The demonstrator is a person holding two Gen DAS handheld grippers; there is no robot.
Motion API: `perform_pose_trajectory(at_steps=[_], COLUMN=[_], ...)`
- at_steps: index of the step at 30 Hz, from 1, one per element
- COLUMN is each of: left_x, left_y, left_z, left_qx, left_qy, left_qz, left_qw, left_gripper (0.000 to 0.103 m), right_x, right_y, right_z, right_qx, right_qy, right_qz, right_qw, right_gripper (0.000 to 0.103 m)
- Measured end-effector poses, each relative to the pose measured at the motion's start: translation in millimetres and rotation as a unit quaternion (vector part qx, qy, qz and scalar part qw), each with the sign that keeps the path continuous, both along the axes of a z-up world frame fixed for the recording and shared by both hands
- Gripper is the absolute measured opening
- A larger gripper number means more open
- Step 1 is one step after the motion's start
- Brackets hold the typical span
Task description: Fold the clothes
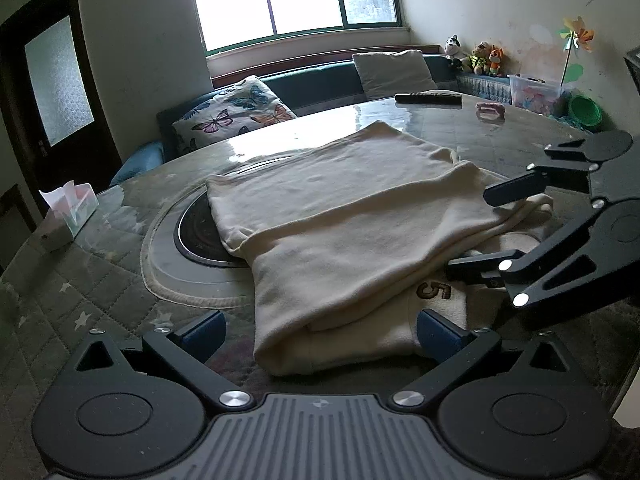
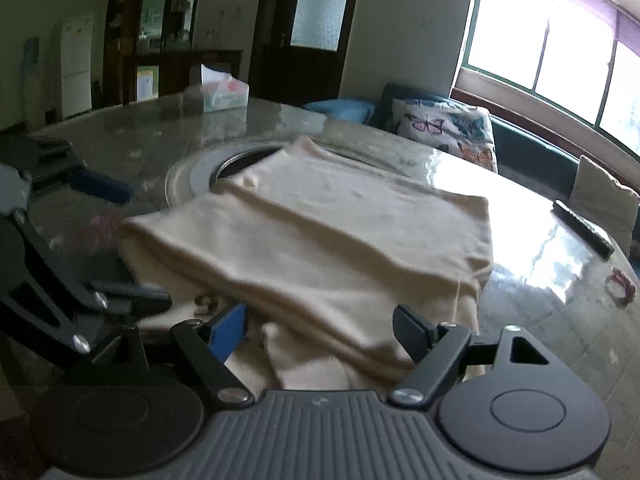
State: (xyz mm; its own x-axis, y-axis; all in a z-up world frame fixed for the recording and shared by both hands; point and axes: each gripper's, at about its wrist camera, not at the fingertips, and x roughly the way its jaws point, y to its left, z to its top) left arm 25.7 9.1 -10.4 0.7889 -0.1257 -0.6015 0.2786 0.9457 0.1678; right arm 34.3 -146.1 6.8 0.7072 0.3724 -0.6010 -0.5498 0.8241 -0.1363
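A cream garment point(image 1: 340, 232), folded into layers, is lying across the middle of the left wrist view on the round glossy surface point(image 1: 120, 280), partly covering a dark round inset point(image 1: 200, 236). A brown "5" point(image 1: 434, 291) is showing on its lower layer. The left tongs point(image 1: 320, 334) are standing spread at the bottom of the frame, the garment's near edge lying between the blue pads, which are not pressing it. The right tongs point(image 2: 320, 334) are likewise spread, straddling the cloth's near edge at the bottom of the right wrist view. A tissue box point(image 1: 68, 216) is sitting at the left edge, and a remote point(image 1: 428, 98) at the upper right.
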Motion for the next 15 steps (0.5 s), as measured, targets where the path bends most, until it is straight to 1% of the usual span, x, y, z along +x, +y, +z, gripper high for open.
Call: perform_pose_trajectory(at_steps=[3, 7, 9, 12, 15], left_x=[0.7, 1.1, 3.2, 3.6, 4.2], left_y=[0.2, 0.4, 1.4, 1.2, 1.0], left_z=[0.3, 0.1, 1.8, 1.7, 1.6], left_qx=[0.000, 0.001, 0.000, 0.001, 0.002], left_qy=[0.000, 0.000, 0.002, 0.002, 0.002], left_qz=[-0.002, -0.002, -0.002, -0.003, -0.004], left_qw=[1.0000, 1.0000, 1.0000, 1.0000, 1.0000], left_gripper=[0.103, 0.103, 0.103, 0.103, 0.103], right_x=[-5.3, -8.4, -5.0, -0.9, -2.3], right_y=[-4.0, -13.3, -16.7, -16.8, -18.1], right_z=[6.5, 15.6, 12.6, 0.8, 2.4], right_qx=[0.004, 0.009, 0.007, -0.009, -0.007], right_qy=[-0.008, -0.026, -0.021, -0.005, -0.005], right_qz=[0.003, -0.011, -0.022, -0.028, -0.026], right_qw=[1.000, 1.000, 1.000, 1.000, 1.000], right_gripper=[0.081, 0.081, 0.081, 0.081, 0.081])
